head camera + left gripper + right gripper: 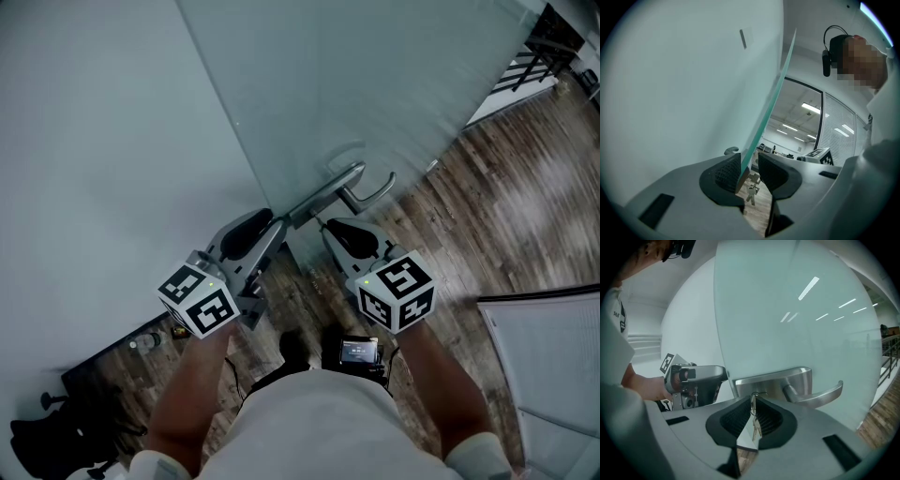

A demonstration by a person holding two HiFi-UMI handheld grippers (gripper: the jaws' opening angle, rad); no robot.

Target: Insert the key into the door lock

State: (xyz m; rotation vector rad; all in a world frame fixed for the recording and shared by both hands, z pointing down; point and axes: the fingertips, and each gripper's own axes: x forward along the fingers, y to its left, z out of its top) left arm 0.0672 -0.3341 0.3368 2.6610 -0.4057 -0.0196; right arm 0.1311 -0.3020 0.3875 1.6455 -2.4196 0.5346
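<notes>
Door edge (764,117) stands between the left gripper's (747,165) jaws.

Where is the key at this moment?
In the right gripper view, the key sits pinched in the right gripper, just before the lock plate, left of the lever handle.

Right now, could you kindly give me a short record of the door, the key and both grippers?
Door: glass door, its edge between the two grippers
Left gripper: open, jaws straddling the door's edge
Right gripper: shut on key, held at the lock plate
Lever handle: roughly level, untouched
Key in lock: cannot tell
</notes>
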